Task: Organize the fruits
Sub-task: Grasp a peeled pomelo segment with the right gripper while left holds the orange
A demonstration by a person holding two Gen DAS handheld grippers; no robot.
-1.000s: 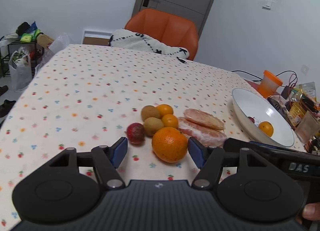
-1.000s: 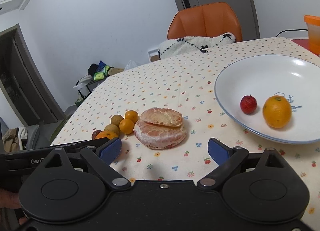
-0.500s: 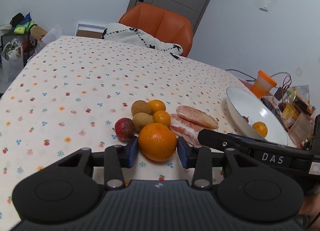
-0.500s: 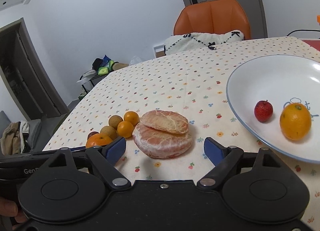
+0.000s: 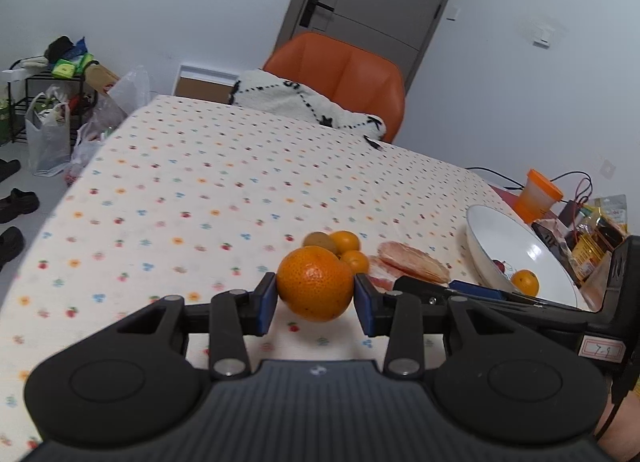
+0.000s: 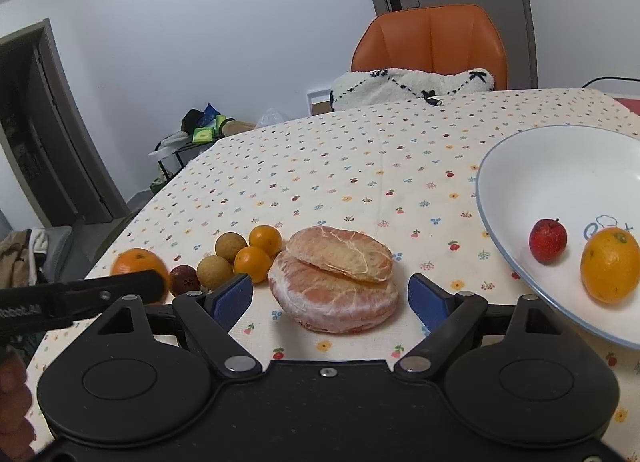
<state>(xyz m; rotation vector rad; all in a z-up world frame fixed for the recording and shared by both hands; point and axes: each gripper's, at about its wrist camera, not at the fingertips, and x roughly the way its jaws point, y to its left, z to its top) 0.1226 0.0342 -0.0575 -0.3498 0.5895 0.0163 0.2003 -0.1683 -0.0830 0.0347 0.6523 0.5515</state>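
Left wrist view is showing the left gripper [image 5: 315,298] with fingers closing on the big orange [image 5: 315,283], and the white bowl [image 5: 486,240] is lying to its right; the right gripper [image 6: 331,297] is waiting wide open around the peeled pomelo [image 6: 334,280]

pomelo [image 6: 336,282] blocks bowl [image 6: 520,166] approach (far tablecloth [image 5: 248,166] bare)

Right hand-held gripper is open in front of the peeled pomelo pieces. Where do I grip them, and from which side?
Grip the lower, thicker peeled pomelo piece across its rounded sides, coming in low from the near edge where the right hand-held gripper already straddles it. The upper piece only rests tilted on top, so it may slide; taking it separately looks safer.
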